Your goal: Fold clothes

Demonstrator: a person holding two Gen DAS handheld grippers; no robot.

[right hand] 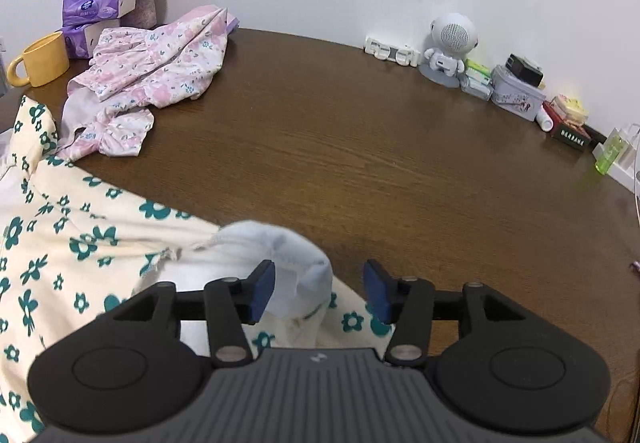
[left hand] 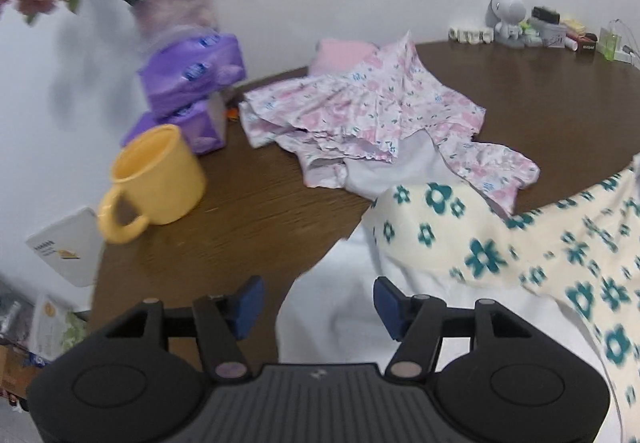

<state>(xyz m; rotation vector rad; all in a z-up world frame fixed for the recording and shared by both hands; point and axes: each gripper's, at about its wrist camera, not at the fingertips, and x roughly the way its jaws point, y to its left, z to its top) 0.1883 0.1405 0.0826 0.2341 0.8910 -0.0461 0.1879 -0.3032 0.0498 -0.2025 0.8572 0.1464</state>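
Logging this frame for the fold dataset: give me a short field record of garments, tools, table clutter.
surface: brown wooden table
garment 1: cream garment with teal flowers, near edge, rumpled, white lining showing
garment 2: pink floral garment, crumpled, farther back
left tool: open, nothing between the pads
right tool: open, a white fold of the cream garment lies between the pads
clutter: yellow mug, purple tissue packs, astronaut figure
fold status: not started

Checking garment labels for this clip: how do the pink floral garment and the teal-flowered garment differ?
The pink floral garment lies bunched wholly on the table, near the yellow mug; the teal-flowered garment is cream with bigger flowers, and hangs over the table's near edge. Both are unfolded flower prints.
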